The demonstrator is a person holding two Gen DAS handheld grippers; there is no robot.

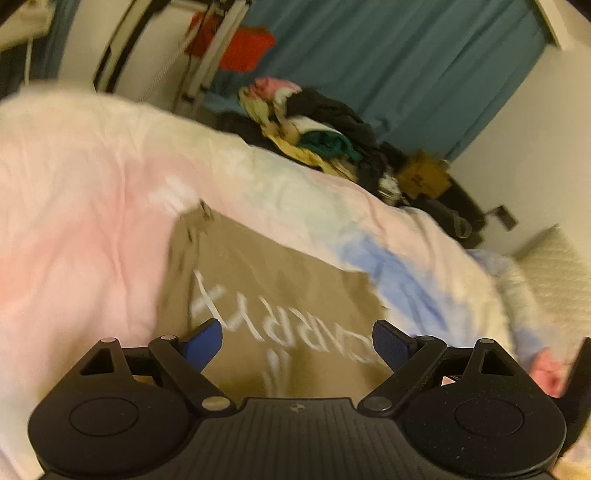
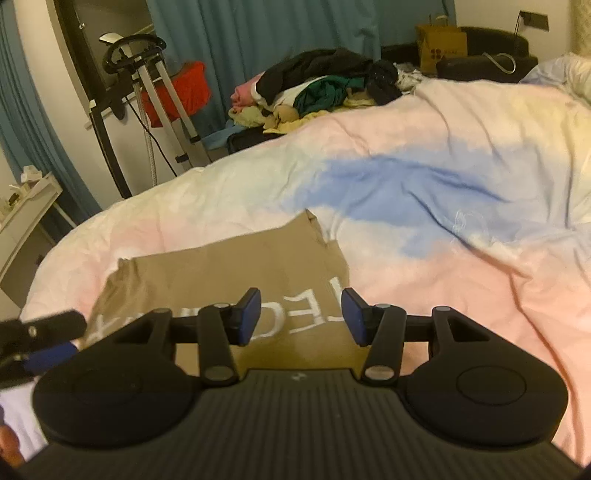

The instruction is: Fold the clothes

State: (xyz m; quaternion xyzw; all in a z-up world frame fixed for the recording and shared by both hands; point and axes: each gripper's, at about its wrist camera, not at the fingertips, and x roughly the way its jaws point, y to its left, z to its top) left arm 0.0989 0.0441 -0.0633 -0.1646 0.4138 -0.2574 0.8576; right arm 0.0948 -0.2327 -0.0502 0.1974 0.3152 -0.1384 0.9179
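A tan garment [image 1: 266,280] with white lettering lies flat on the pastel duvet [image 1: 81,229], folded into a rough rectangle. My left gripper [image 1: 297,345] hovers over its near part, open, nothing between the blue pads. In the right wrist view the same tan garment [image 2: 229,266] lies below my right gripper [image 2: 301,317], which is also open and empty above the lettering. The left gripper [image 2: 40,350] shows at that view's left edge, over the garment's left corner. The left wrist view is motion-blurred.
A heap of unfolded clothes [image 2: 317,85] sits at the bed's far side, before a teal curtain [image 2: 266,33]. A garment steamer stand [image 2: 147,92] and red item are at back left, a brown paper bag [image 2: 439,46] at back right. Duvet [image 2: 424,192] spreads right.
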